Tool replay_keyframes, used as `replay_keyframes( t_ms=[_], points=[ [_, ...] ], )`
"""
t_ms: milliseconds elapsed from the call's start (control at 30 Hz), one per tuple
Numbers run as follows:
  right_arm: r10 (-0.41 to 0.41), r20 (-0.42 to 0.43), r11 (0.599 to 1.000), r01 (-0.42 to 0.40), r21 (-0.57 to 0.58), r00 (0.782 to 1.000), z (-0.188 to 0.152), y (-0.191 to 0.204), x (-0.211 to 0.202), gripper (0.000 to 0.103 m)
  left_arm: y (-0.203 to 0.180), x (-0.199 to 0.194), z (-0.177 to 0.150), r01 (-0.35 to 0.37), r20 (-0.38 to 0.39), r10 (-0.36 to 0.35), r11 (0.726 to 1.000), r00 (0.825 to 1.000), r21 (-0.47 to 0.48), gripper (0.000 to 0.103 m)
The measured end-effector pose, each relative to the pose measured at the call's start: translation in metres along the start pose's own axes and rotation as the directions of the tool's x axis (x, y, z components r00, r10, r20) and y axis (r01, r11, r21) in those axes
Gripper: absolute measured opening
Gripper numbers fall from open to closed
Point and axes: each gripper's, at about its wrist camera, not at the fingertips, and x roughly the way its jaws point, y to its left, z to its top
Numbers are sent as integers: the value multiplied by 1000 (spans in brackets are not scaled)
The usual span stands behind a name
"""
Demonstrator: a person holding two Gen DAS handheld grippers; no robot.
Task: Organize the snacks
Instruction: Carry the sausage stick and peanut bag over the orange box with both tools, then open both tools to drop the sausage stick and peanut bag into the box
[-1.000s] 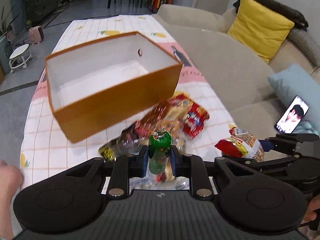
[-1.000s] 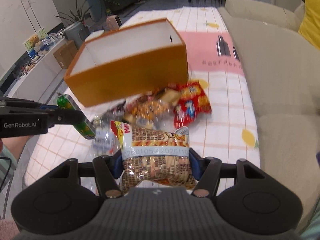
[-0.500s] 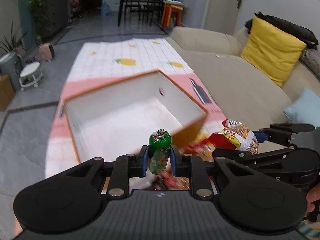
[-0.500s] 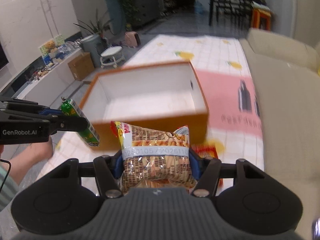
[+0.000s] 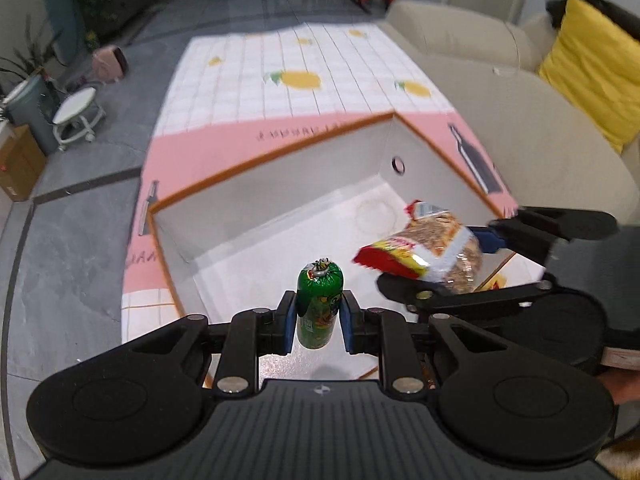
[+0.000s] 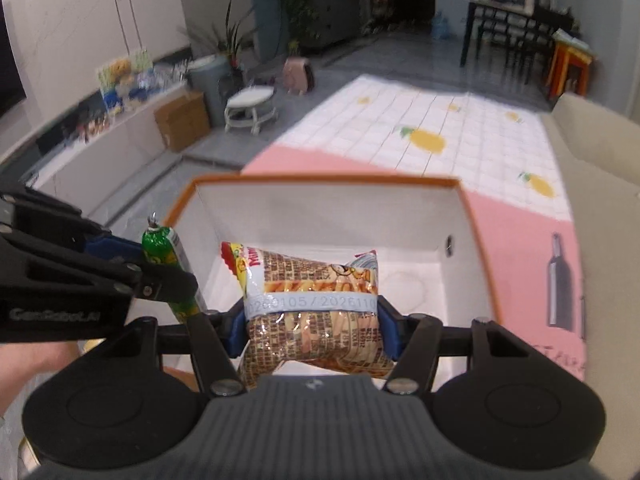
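Observation:
An orange box (image 5: pixel 276 160) with a white, bare inside lies on the patterned tablecloth (image 5: pixel 256 80). My left gripper (image 5: pixel 319 320) is shut on a small green sausage-shaped snack (image 5: pixel 319 308), held upright over the box's near edge. My right gripper (image 6: pixel 312 328) is shut on a brown and red snack bag (image 6: pixel 312 292), held above the box's (image 6: pixel 320 180) interior. In the left wrist view the right gripper (image 5: pixel 496 256) and its bag (image 5: pixel 428 252) hang over the box's right side. In the right wrist view the left gripper's fingers (image 6: pixel 120 248) and the green snack (image 6: pixel 164 256) stand at the box's left wall.
A beige sofa (image 5: pixel 520 128) with a yellow cushion (image 5: pixel 600 68) runs along the table's right side. On the floor to the left stand a white stool (image 5: pixel 76 116), a cardboard box (image 6: pixel 182 120) and plants. A person's hand (image 6: pixel 36 360) shows at lower left.
Both grippers have moved forward from over the snack pile to above the orange box, carrying their snacks. The pile has dropped out of view and the box's inside now fills the middle.

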Motion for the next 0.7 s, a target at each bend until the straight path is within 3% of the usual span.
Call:
replay_keyframes(
  t_ms=[233, 700],
  points=[
    [-25, -123, 1000, 25, -1, 992, 0, -11, 47, 59, -1, 39, 3, -17, -126, 26, 998, 992, 69, 24],
    [-87, -239, 995, 97, 28, 967, -12, -21, 69, 61, 3, 77, -6, -65, -254, 90, 992, 963, 106, 24]
  ],
)
